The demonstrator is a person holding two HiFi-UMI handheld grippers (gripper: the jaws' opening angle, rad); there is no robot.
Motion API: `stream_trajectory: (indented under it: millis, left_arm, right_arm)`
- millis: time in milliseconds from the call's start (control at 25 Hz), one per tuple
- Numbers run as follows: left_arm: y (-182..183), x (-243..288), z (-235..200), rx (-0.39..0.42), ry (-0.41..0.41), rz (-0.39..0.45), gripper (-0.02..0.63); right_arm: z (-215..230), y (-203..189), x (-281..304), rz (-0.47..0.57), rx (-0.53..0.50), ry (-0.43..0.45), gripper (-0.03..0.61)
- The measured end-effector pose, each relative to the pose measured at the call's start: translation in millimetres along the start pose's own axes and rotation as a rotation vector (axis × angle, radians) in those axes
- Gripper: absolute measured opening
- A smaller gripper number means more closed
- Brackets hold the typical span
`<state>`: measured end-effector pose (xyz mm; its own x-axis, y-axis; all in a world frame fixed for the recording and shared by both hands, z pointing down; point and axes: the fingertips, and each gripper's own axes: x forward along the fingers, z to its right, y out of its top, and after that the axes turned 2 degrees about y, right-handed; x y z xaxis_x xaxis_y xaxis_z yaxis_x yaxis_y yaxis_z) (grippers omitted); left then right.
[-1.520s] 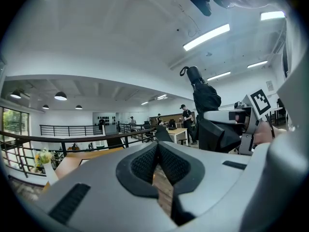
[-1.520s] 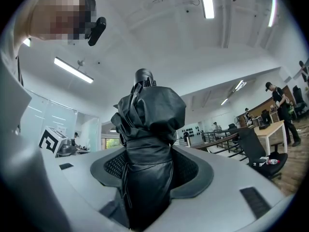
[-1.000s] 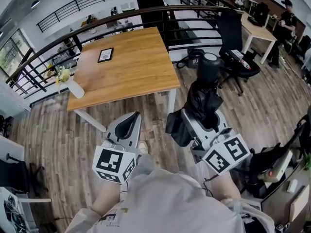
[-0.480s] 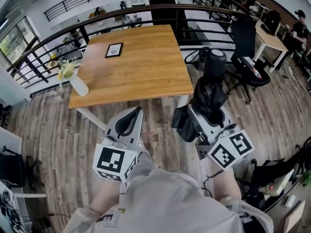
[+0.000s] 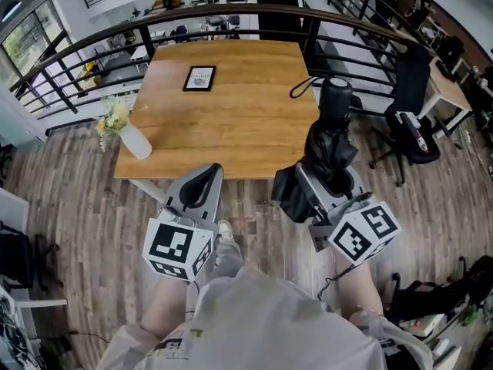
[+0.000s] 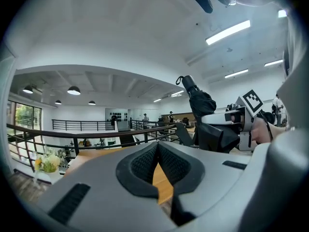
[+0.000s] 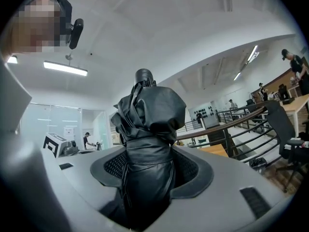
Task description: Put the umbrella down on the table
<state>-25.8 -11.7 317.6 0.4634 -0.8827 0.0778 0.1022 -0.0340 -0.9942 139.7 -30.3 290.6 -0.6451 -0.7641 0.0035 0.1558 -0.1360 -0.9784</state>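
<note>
A folded black umbrella point(image 5: 329, 141) stands upright in my right gripper point(image 5: 327, 182), whose jaws are shut on its bundled fabric point(image 7: 147, 144); the handle end point(image 5: 335, 95) points up, level with the near right corner of the wooden table point(image 5: 223, 122). From the left gripper view the umbrella point(image 6: 195, 105) shows to the right with its wrist strap. My left gripper point(image 5: 199, 193) hovers just short of the table's near edge, its jaws shut with nothing between them point(image 6: 157, 166).
On the table lie a small framed card point(image 5: 199, 78) at the back and a white vase of flowers point(image 5: 127, 133) at the near left corner. A black railing point(image 5: 231, 14) runs behind the table. An office chair point(image 5: 412, 106) stands to the right.
The view has shifted forward: the table now sits closer and more centred below me. Both grippers have kept their hold and pose, the umbrella still upright in the right one.
</note>
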Motion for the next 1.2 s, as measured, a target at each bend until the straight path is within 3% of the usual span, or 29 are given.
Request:
stream_trajectory:
  millis: [280, 600, 800, 1200]
  left_arm:
    - [-15.6, 68.2, -133.2, -0.042, 0.029, -0.021, 0.017]
    - [-24.6, 127.7, -244.1, -0.046, 0.029, -0.043, 0.017]
    - [-31.9, 151.1, -287.8, -0.01, 0.036, -0.054, 0.017]
    - [-43.7, 187.7, -326.9, -0.048, 0.062, -0.078, 0.017]
  right_arm:
    - [21.4, -4.0, 149.2, -0.053, 0.042, -0.006, 0.265]
    - [40.3, -5.2, 274.2, -0.1, 0.043, -0.021, 0.266]
    - [52.7, -14.4, 320.6, -0.127, 0.071, -0.049, 0.267]
    - [76.4, -29.1, 377.6, -0.18, 0.163, -0.036, 0.267]
